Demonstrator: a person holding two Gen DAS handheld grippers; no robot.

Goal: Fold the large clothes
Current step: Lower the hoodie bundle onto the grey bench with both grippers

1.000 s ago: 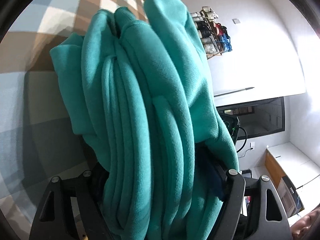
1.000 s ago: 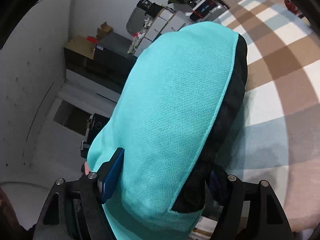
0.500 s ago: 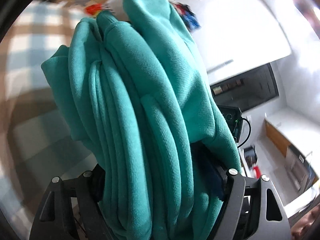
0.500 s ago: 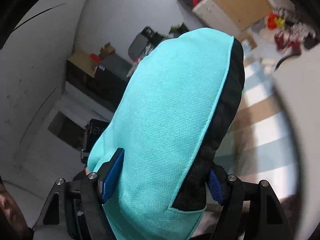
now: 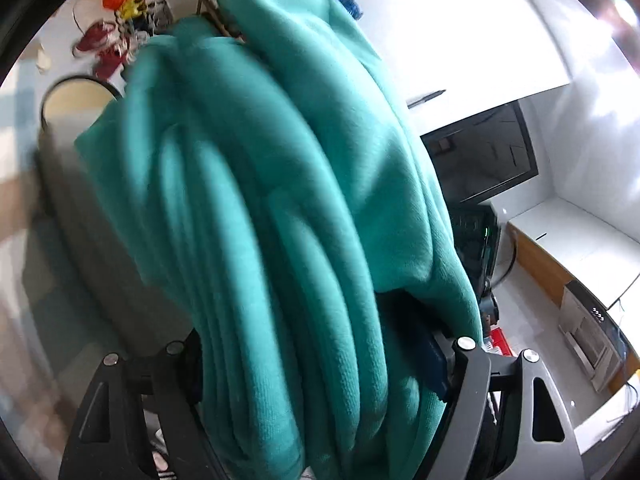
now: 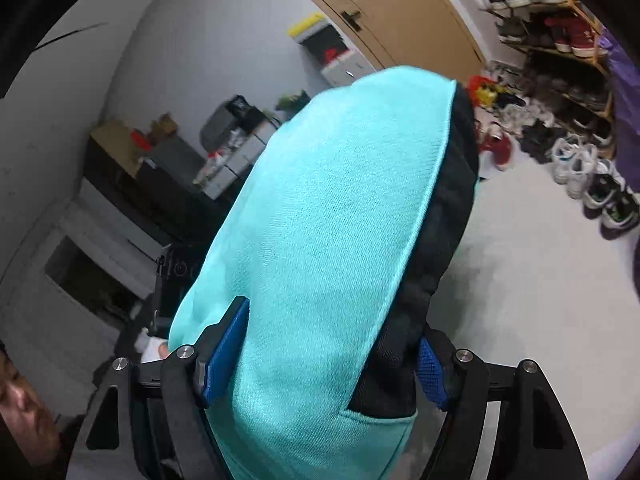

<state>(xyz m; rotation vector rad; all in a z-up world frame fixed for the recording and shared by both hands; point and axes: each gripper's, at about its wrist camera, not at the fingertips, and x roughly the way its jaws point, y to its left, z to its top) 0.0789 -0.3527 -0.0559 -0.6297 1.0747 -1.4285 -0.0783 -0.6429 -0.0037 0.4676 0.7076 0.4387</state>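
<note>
A: How is the left gripper [image 5: 320, 364] loaded?

B: A thick, many-layered bundle of the teal sweatshirt [image 5: 288, 200] is clamped between its jaws, which are held wide by the bulk. The bundle is carried in the air, clear of any surface.

A: And the right gripper [image 6: 320, 360]?

B: Another part of the same teal sweatshirt [image 6: 332, 240] is pinched there, a smooth outer face with a black lining [image 6: 448, 240] along one edge. The blue pads [image 6: 224, 352] are pressed against the cloth on both sides.

A: What failure is to be expected?

B: Slippage of inner layers is judged the main risk. Only the outer folds are gripped directly in the left bundle, so the folds can be loosened by a fast swing. The lining can also be pulled out of line.

A: Anything in the surroundings?

B: A shoe rack [image 6: 560, 40] and loose shoes [image 6: 580, 168] are seen on the floor beyond. A dropped sweatshirt would be soiled there.
</note>
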